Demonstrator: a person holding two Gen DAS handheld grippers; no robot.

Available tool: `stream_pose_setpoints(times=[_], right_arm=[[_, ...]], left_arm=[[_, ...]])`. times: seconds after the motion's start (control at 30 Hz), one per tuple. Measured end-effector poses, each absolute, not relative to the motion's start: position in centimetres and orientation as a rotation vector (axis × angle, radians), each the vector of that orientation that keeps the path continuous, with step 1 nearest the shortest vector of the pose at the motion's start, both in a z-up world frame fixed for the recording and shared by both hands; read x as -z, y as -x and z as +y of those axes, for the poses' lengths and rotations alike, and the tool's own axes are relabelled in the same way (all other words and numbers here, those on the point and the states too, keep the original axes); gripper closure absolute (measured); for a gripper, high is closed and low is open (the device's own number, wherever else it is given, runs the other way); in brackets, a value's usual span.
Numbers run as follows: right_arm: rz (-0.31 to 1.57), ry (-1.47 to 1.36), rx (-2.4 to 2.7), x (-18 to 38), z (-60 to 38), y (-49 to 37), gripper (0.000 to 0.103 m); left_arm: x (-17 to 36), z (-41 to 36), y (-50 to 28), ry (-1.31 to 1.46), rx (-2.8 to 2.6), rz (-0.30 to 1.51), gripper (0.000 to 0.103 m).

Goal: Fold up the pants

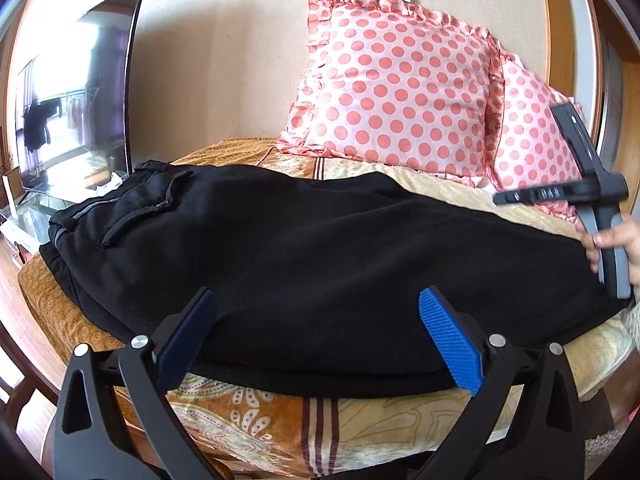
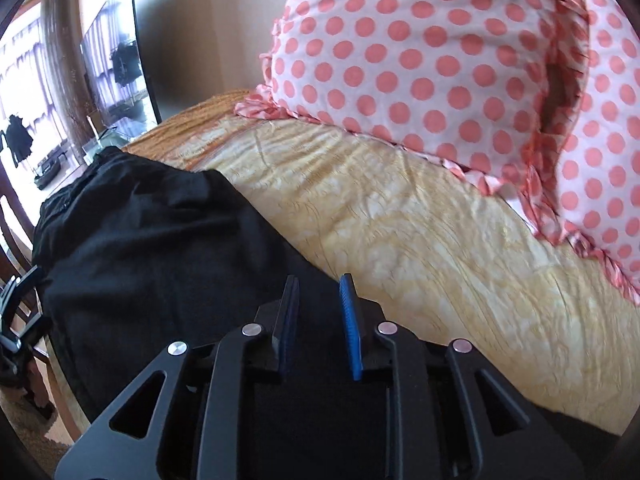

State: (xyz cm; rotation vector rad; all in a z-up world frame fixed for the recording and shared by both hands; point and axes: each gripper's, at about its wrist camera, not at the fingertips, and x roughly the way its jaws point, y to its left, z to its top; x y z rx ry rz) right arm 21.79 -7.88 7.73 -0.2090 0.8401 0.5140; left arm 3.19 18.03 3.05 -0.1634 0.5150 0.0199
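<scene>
Already folded lengthwise, black pants [image 1: 304, 248] span mid-frame; crosswise folds remain. Left gripper [image 1: 316, 340] gapes empty; right gripper [image 2: 320, 320] narrow, empty.

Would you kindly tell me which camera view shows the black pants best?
The left wrist view: the black pants stretch nearly whole across the bed, waistband at left. The right wrist view shows only part, cut off by its fingers.

pants [image 1: 320, 248] matt black fleecy cloth; pillow [image 1: 400, 92] satiny polka-dot fabric; bedspread [image 2: 420, 232] slightly crinkled woven cloth.
</scene>
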Motion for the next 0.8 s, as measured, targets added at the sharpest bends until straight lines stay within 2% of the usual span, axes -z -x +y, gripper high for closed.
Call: stream_pose_setpoints(times=[0.17, 0.43, 0.5, 0.57, 0.67, 0.8], right_arm=[[0.95, 0.222, -0.437, -3.7, -13.2, -17.3, 0.081], [0.81, 0.28, -0.272, -3.7, -19.7, -9.1, 0.079], [0.793, 0.29, -0.249, -3.1, -21.0, -7.5, 0.069], [0.809, 0.211, -0.207, -3.4, -23.8, -6.2, 0.064], [0.77, 0.063, -0.096, -4.6, -29.0, -4.4, 0.064], [0.691, -0.285, 0.131, -6.6, -39.2, -2.1, 0.058]], left_arm=[[-4.1, 16.7, -3.8, 0.103, -0.052, 0.501, 0.002], [-4.0, 14.6, -4.5, 0.056, -0.045, 0.544, 0.002], [-3.4, 14.4, -4.8, 0.066, -0.04, 0.577, 0.002], [-2.6, 14.6, -5.1, 0.09, -0.037, 0.613, 0.002], [-2.2, 14.2, -5.0, 0.06, -0.054, 0.614, 0.002], [-2.0, 14.0, -5.2, 0.052, -0.067, 0.622, 0.002]])
